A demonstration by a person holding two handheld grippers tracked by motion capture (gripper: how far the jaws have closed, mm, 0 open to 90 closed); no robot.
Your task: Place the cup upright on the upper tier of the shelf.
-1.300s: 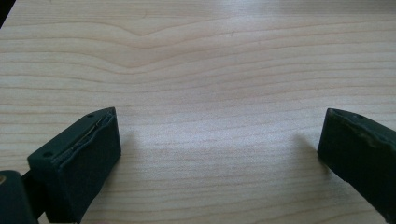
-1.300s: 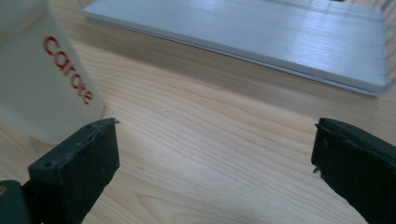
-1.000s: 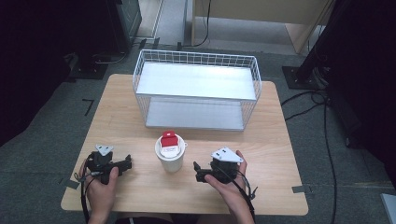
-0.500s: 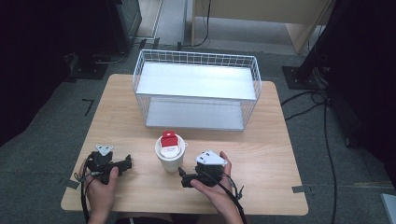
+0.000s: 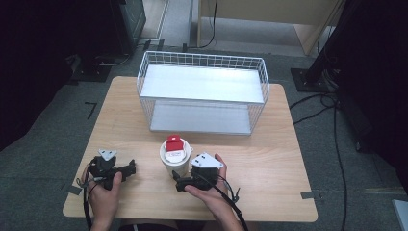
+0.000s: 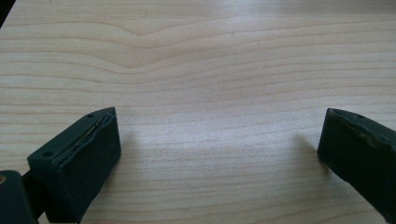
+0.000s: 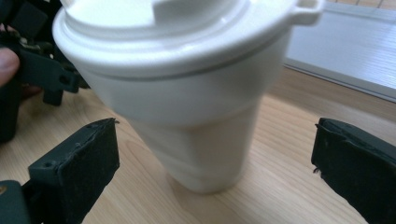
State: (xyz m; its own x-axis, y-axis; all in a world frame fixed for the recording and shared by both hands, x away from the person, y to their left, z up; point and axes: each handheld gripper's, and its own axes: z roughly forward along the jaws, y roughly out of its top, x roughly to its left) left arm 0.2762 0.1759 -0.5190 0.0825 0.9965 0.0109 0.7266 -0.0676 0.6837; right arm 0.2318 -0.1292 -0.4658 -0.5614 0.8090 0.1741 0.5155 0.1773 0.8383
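A white lidded cup [image 5: 174,159] with a red tab on its lid stands upright near the front middle of the wooden table [image 5: 274,159]. My right gripper [image 5: 180,184] sits just right of and in front of it, open, jaws pointing left at its base. In the right gripper view the cup [image 7: 187,102] stands between the two spread jaws without touching either. My left gripper [image 5: 129,168] rests on the table at the front left, open; in the left gripper view its jaws frame bare wood [image 6: 210,93].
A white wire basket [image 5: 202,91] with a white shelf inside takes up the back half of the table. Beyond the cup in the right gripper view, the other hand and its gripper [image 7: 32,70] lie at the left. Dark floor and cables surround the table.
My right gripper has moved left and closed in on the cup, so the cup now stands between its jaws. The left gripper has stayed put.
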